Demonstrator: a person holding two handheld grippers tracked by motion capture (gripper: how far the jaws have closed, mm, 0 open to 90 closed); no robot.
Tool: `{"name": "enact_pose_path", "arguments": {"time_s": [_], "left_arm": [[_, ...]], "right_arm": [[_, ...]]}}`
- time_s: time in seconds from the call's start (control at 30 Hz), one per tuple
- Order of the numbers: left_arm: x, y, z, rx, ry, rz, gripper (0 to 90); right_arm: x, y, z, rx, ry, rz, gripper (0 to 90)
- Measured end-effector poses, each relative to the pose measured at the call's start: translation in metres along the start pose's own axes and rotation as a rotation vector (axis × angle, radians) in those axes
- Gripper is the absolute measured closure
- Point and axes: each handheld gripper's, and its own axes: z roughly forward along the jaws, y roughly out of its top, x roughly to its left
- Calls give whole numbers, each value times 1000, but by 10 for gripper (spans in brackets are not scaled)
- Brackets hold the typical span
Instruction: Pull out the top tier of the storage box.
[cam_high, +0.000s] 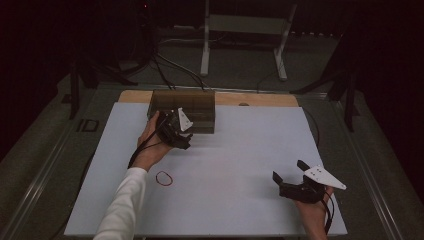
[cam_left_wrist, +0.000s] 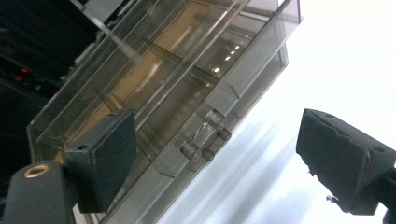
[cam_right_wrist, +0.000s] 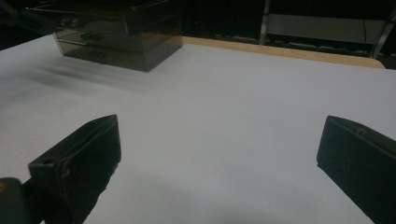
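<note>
Right gripper (cam_high: 289, 172) wide, empty; left gripper (cam_left_wrist: 210, 154) wide before clear drawer box (cam_left_wrist: 163, 79), compartments apparently empty.

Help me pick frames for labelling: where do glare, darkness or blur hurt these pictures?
High view: dim, the surroundings nearly black, only the white table lit. Left gripper view: the table is washed out to white at right, and bright spots glint on the clear drawer box. Right gripper view: dark background, and the box's shadow smears softly on the table.
</note>
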Motion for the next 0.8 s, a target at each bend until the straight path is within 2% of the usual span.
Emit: {"name": "enact_pose_path", "arguments": {"time_s": [0.07,0.1,0.17,0.23,0.3,0.37,0.5,0.6,0.67,0.8], "left_arm": [[2,0,-1,-3,-12,-14,146],[7,1,-3,-28,-40,-67,147],[10,1,-4,-29,-70,-71,146],[11,2,-4,-22,-79,-68,144],[11,4,-3,-8,-88,-63,90],[12,5,0,21,-130,-63,24],[13,5,5,33,-209,-65,24],[14,5,9,27,-248,-65,25],[17,5,11,9,-284,-90,27],[21,5,13,-2,-288,-102,29]], "right_arm": [[0,0,0,0,0,0,4],[0,0,0,1,0,0,4],[0,0,0,1,1,0,4],[0,0,0,2,1,0,4],[0,0,0,2,1,0,4],[0,0,0,3,1,1,4],[1,0,0,3,2,0,4],[0,0,0,3,1,-1,4],[0,0,0,2,1,2,4],[0,0,0,3,3,1,4]]}}
